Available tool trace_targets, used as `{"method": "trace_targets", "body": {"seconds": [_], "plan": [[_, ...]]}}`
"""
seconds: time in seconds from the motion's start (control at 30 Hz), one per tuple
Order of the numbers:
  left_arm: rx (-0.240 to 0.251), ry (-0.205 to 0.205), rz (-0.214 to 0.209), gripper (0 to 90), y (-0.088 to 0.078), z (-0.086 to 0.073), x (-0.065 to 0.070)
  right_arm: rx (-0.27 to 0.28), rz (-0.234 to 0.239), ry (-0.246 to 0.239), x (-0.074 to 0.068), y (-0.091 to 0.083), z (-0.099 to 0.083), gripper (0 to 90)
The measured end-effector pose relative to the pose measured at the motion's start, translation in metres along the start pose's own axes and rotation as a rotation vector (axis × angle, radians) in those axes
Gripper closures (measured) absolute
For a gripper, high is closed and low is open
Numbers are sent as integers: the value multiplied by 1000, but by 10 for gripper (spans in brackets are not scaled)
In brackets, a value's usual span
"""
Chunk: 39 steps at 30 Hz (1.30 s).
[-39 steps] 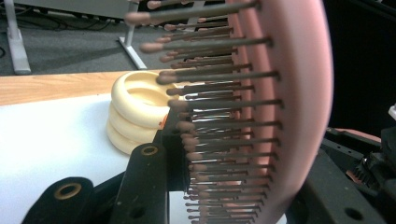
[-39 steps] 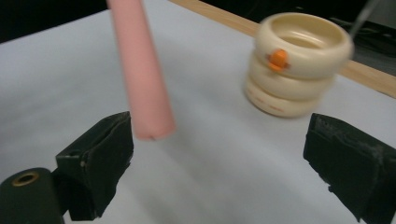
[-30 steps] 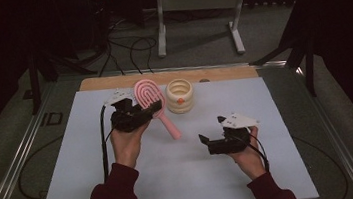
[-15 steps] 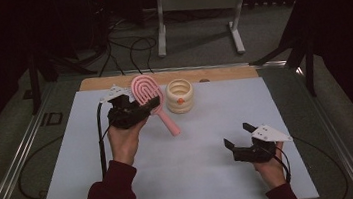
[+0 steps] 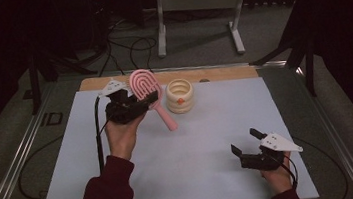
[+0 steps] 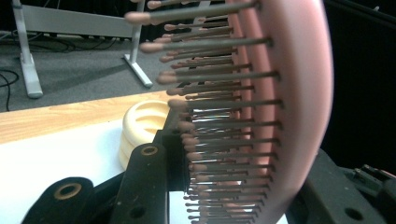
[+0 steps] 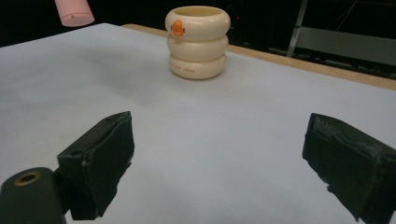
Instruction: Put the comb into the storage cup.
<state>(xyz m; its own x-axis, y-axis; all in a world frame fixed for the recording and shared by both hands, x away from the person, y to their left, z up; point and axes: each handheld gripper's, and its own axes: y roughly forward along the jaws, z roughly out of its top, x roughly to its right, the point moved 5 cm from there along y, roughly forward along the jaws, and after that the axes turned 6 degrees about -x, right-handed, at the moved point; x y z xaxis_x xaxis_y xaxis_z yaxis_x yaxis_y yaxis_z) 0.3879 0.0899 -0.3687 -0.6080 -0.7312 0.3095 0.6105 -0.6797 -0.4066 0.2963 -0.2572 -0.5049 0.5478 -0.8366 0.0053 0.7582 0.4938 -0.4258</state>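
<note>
Right tongs [image 5: 247,142] sit nearest me, low over the white mat [image 5: 208,176] at its near right corner, jaws spread wide with nothing between them; in the right gripper view I see bare mat between the two black pads [image 7: 100,158]. Left tongs [image 5: 137,101] are farther up on the left side, raised off the mat in my left hand [image 5: 121,136], and they are clamped on a pink brush [image 5: 147,90]. I have it by the head, bristles facing one jaw and the smooth back against the other, as the left gripper view shows with the bristles [image 6: 219,116] close up. Its handle slants down and right from the grip, its tip toward the mat. Just right of the brush head, a cream cup [image 5: 180,95] of three stacked rings with a small orange mark stands upright on the mat, apart from the brush. Behind it runs the table's wooden edge [image 5: 221,72], then dark floor with cables and a grey stand [image 5: 194,7].
</note>
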Motion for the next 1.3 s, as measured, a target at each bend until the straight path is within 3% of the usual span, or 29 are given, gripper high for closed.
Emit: {"method": "trace_targets", "body": {"seconds": [0.43, 1.2, 1.23, 1.3], "plan": [[22, 6, 11, 644, 2, 19, -5, 25, -47, 25, 8, -2, -5, 89], [30, 47, 35, 644, 19, 47, -4, 25, -56, 27, 9, -2, -7, 89], [20, 61, 57, 644, 22, 50, -5, 30, -52, 27, 9, -3, -6, 89], [23, 59, 60, 644, 23, 52, -5, 31, -52, 29, 9, -3, -6, 89]]}}
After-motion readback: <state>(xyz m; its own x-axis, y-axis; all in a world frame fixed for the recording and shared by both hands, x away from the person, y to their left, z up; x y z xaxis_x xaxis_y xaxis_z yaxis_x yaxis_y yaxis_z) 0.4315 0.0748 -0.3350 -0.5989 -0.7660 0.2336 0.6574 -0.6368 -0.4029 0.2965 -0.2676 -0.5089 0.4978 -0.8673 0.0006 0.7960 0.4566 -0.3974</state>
